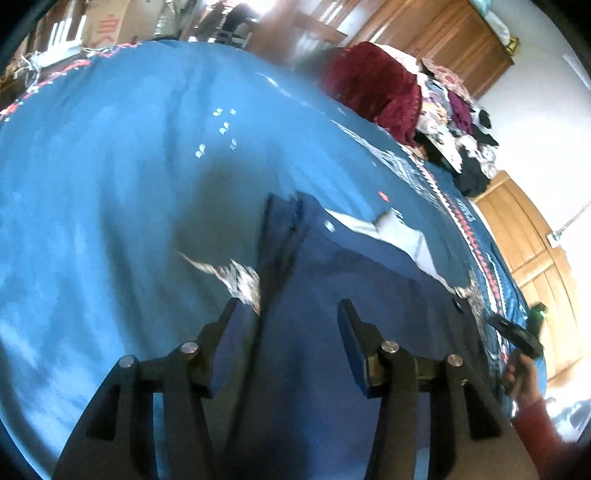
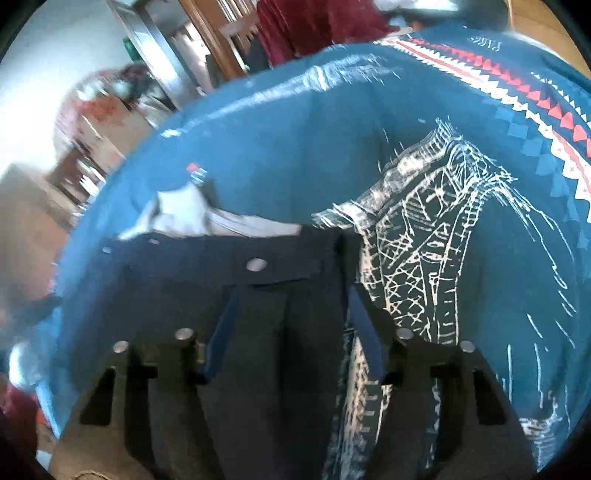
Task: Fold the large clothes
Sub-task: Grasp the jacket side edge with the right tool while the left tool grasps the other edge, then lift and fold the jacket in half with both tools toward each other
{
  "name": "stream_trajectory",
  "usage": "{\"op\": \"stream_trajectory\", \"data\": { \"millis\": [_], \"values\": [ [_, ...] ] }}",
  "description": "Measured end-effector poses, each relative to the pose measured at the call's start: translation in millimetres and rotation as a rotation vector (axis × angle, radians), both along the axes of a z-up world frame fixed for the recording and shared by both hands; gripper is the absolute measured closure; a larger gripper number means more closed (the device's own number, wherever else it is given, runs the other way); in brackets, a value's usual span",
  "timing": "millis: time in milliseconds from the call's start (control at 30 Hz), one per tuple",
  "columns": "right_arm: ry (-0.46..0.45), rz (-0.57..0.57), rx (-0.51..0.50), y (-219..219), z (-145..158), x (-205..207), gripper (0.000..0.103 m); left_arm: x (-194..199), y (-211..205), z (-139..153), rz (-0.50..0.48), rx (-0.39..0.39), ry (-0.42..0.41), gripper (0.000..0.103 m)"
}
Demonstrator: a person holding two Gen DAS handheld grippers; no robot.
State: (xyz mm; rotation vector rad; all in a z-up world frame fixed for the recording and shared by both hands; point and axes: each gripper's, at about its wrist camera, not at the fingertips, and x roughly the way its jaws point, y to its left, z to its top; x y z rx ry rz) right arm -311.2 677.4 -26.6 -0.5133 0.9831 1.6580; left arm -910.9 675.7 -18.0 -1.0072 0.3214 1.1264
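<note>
A dark navy garment (image 1: 332, 280) lies on a blue bedspread (image 1: 110, 177), its white inner lining (image 1: 388, 229) showing at the far end. My left gripper (image 1: 290, 310) is open just above the garment's left edge, nothing pinched between its blue pads. In the right wrist view the same garment (image 2: 280, 295) shows a waistband with a silver button (image 2: 256, 264) and the white lining (image 2: 192, 210) beyond it. My right gripper (image 2: 291, 325) is open over the waistband, the cloth below its fingers. A hand in a red sleeve holds the right gripper (image 1: 517, 336) at the bed's right edge.
A heap of clothes, with a maroon piece (image 1: 373, 85) and patterned ones (image 1: 454, 122), sits at the bed's far right. Wooden cabinets (image 1: 443, 33) and cardboard boxes (image 1: 107, 26) stand behind. The bedspread (image 2: 517, 221) bears a white tower print (image 2: 424, 240) and a red-white border (image 2: 535, 96).
</note>
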Motion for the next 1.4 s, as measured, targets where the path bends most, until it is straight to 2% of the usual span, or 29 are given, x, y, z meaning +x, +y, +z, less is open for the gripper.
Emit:
{"op": "stream_trajectory", "data": {
  "millis": [100, 167, 233, 267, 367, 433, 500, 567, 633, 700, 733, 767, 867, 933, 1100, 1233, 1400],
  "values": [
    [-0.052, 0.056, -0.085, 9.2, -34.6, -16.2, 0.044, 12.5, -13.4, -7.8, -0.033, -0.021, 0.010, 0.050],
    [-0.099, 0.039, -0.118, 8.1, -48.2, -19.3, 0.044, 14.9, -23.3, -16.2, -0.031, -0.046, 0.015, 0.050],
    [-0.115, 0.008, -0.112, -1.4, -36.8, -20.6, 0.045, 22.7, -34.9, -14.2, -0.049, -0.032, 0.048, 0.050],
    [-0.118, 0.001, -0.078, -12.9, -23.8, -24.4, 0.045, 27.0, -43.9, -9.4, -0.061, -0.006, 0.044, 0.050],
    [-0.122, 0.049, 0.029, -55.5, 4.9, -47.7, 0.044, 40.5, -60.4, -0.9, -0.113, 0.041, -0.016, 0.048],
    [-0.117, 0.086, 0.056, -83.2, 7.9, -64.0, 0.045, 43.9, -59.6, -11.9, -0.124, 0.009, -0.046, 0.047],
    [-0.137, 0.103, 0.038, -113.9, -2.8, -76.2, 0.045, 35.5, -58.0, -32.2, -0.082, -0.052, -0.038, 0.048],
    [-0.152, 0.119, -0.022, -136.1, -24.5, -80.4, 0.045, 17.1, -62.4, -47.7, -0.046, -0.078, -0.102, 0.067],
    [-0.170, 0.116, -0.021, -153.9, -37.0, -80.0, 0.045, -5.1, -73.7, -50.9, -0.004, -0.082, -0.165, 0.077],
    [-0.200, 0.083, -0.023, -165.0, -31.8, -78.3, 0.045, -24.4, -89.0, -43.6, 0.063, -0.060, -0.139, 0.076],
    [-0.243, 0.057, -0.022, -168.2, -24.2, -82.4, 0.045, -37.2, -100.0, -37.7, 0.106, -0.047, -0.118, 0.065],
    [-0.262, 0.052, -0.008, -169.9, -16.4, -87.4, 0.045, -48.5, -109.8, -32.9, 0.147, -0.034, -0.103, 0.061],
    [-0.246, 0.122, 0.086, -174.7, 10.2, -124.5, 0.045, -71.8, -143.0, -15.1, 0.222, 0.008, -0.081, 0.060],
    [-0.214, 0.193, 0.126, -173.6, 18.6, -152.7, 0.044, -65.3, -155.5, -8.9, 0.184, 0.014, -0.138, 0.060],
    [-0.121, 0.260, 0.101, -162.8, 11.9, -202.2, 0.044, -11.9, -148.4, -18.8, 0.053, -0.039, -0.308, 0.056],
    [-0.108, 0.280, 0.096, -172.0, 7.4, -213.1, 0.041, 18.8, -127.1, -50.7, 0.090, -0.157, -0.281, 0.055],
    [-0.111, 0.272, 0.064, -178.0, -3.3, -212.1, 0.041, 27.5, -116.0, -52.2, 0.166, -0.075, -0.266, 0.055]
  ]
}}
